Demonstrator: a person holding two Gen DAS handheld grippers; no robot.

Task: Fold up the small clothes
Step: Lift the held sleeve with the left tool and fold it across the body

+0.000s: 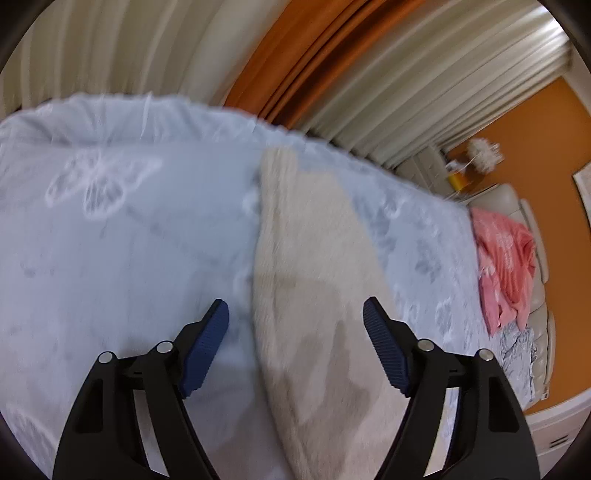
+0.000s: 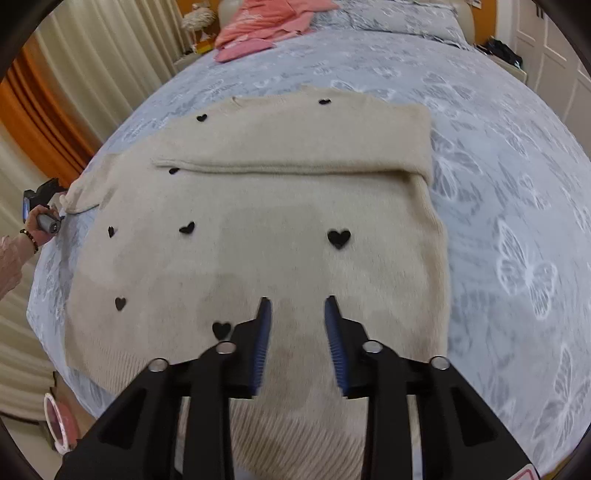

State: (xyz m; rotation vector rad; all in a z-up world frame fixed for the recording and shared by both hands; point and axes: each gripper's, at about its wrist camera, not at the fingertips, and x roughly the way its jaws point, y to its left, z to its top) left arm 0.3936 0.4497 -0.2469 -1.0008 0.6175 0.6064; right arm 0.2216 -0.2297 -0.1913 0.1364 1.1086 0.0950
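Note:
A cream knit sweater (image 2: 280,206) with small black hearts lies flat on the bed. One sleeve (image 2: 295,155) is folded across its chest. My right gripper (image 2: 297,306) hovers open over the lower part of the sweater, with nothing between its fingers. At the bed's left edge a hand holds my left gripper (image 2: 42,201) close to the end of the other sleeve (image 2: 79,195). In the left wrist view, blurred, my left gripper (image 1: 295,310) stands open above a strip of the cream fabric (image 1: 306,240) and grips nothing.
The bed has a pale blue butterfly cover (image 2: 517,184). Pink clothes (image 2: 258,22) lie heaped by the pillows at the head end (image 1: 502,266). Cream and orange curtains (image 1: 314,55) hang along the bed's far side. A pink-rimmed round object (image 2: 59,424) sits on the floor.

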